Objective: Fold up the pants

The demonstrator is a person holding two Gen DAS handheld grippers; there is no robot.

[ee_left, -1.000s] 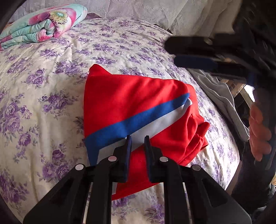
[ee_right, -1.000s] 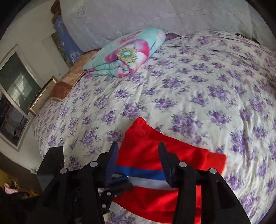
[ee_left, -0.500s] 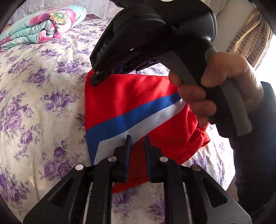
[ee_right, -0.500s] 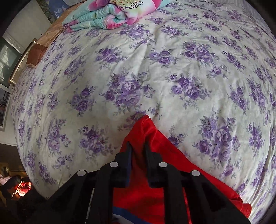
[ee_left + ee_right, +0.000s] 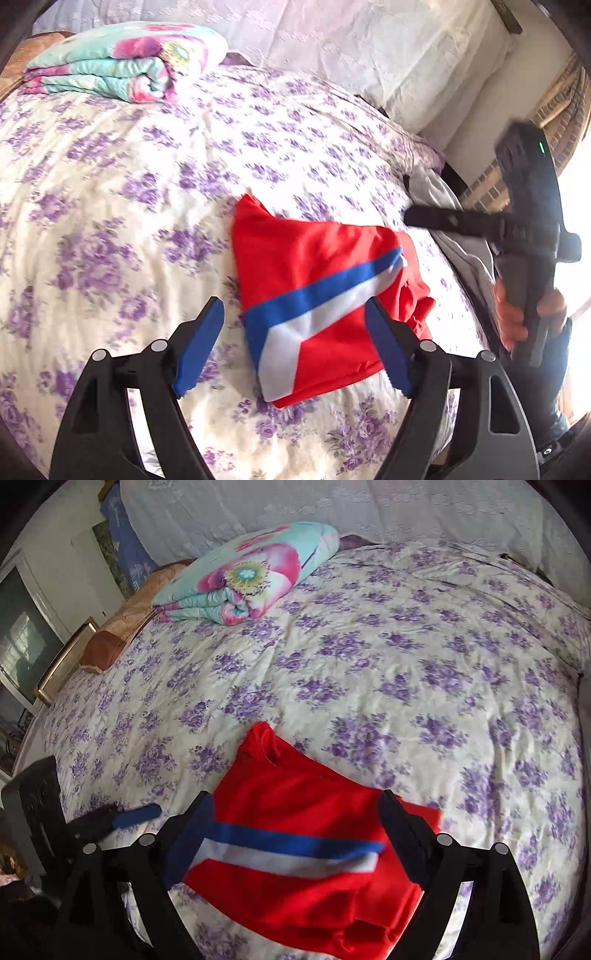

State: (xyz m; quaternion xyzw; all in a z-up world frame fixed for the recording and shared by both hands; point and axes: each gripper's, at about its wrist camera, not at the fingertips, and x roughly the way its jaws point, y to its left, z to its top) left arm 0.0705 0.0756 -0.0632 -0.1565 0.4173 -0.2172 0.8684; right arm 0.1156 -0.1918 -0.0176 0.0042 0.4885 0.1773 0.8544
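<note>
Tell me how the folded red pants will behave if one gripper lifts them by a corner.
The red pants look soft and creased, so the layers would probably sag and unfold. Likely light: they barely dent the floral bedspread.

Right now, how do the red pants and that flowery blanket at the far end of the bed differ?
The red pants are plain red with one blue and one white stripe; the folded blanket is turquoise with big pink flowers. The pants lie flat and thin near the grippers; the blanket is a thick, puffy bundle near the headboard. Both are folded and rest on the purple-flowered bedspread.
</note>
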